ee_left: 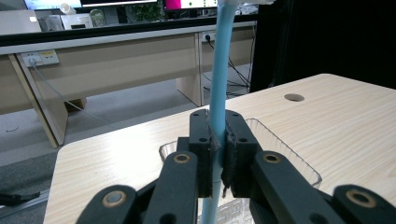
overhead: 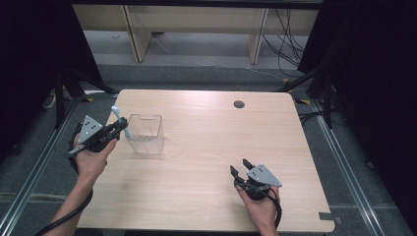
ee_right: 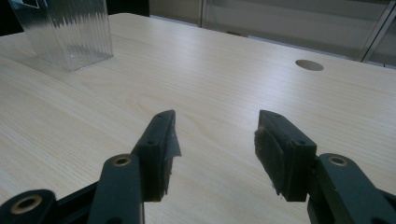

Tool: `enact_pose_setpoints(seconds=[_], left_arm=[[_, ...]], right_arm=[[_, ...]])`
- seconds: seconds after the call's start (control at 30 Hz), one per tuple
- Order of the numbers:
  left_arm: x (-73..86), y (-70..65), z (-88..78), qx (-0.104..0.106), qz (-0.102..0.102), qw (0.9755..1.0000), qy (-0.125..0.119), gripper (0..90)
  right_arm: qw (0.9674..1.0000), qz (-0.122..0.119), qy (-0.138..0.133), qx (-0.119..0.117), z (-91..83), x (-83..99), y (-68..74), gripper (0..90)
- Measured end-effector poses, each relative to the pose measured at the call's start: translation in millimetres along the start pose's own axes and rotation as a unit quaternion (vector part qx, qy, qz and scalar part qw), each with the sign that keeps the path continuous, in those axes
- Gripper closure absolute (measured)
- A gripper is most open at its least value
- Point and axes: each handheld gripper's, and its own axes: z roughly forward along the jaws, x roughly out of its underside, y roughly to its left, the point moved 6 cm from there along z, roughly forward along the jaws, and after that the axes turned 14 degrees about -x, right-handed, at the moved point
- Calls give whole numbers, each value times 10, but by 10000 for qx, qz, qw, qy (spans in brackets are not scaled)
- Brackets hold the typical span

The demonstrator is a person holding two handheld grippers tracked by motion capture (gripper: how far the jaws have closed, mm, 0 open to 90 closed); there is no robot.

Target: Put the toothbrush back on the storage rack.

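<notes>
Two claws: left claw (overhead: 119,126) clamps blue toothbrush (ee_left: 218,93) by clear box (overhead: 145,133) rim; right claw (ee_right: 215,149) gapes over bare table (overhead: 206,147)

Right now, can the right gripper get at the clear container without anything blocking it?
Probably yes. The right gripper sits open with bare table between it and the clear container; the left gripper, holding a blue toothbrush, crowds only the far side.
</notes>
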Motion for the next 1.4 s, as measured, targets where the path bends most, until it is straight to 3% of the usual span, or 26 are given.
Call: enact_pose_setpoints(seconds=[0.17, 0.4, 0.47, 0.5, 0.53, 0.8, 0.87, 0.9, 1.03, 1.1, 1.37, 1.4], left_arm=[[31, 4, 2, -26, -15, 10000, 15, 827], [77, 3, 15, -44, -46, 10000, 51, 827], [87, 7, 18, -47, -54, 10000, 63, 827], [92, 6, 29, -28, -74, 10000, 21, 827], [102, 11, 22, -54, -56, 9999, 79, 827], [156, 11, 31, -64, -72, 9999, 131, 828], [167, 11, 34, -74, -66, 9998, 142, 828], [171, 8, 38, -69, -88, 9999, 124, 828], [191, 6, 41, -80, -77, 9998, 151, 828], [199, 6, 40, -91, -98, 9998, 161, 828], [238, 2, 49, -102, -93, 9997, 191, 827], [241, 1, 53, -101, -98, 9997, 189, 827]], right_arm=[[9999, -140, -61, 66, 6, -8, -24, 480], [9999, -121, -27, 39, 5, -4, -20, 478], [10000, -52, 3, 37, 3, 2, -13, 476], [9998, 203, 45, 21, 0, 18, 24, 475], [9999, 121, 38, 25, 2, 17, 13, 475], [9998, 190, 48, 10, 1, 17, 27, 475], [9999, 128, 49, 15, 2, 15, 22, 475], [10000, -72, -11, 38, 11, 0, -7, 474], [9999, -98, 49, 8, 7, 7, -13, 474], [10000, 23, -12, -79, 30, 13, 9, 474], [10000, -39, 47, 1, 14, 15, -2, 473], [9999, 142, 82, -8, 11, 26, 26, 473]])
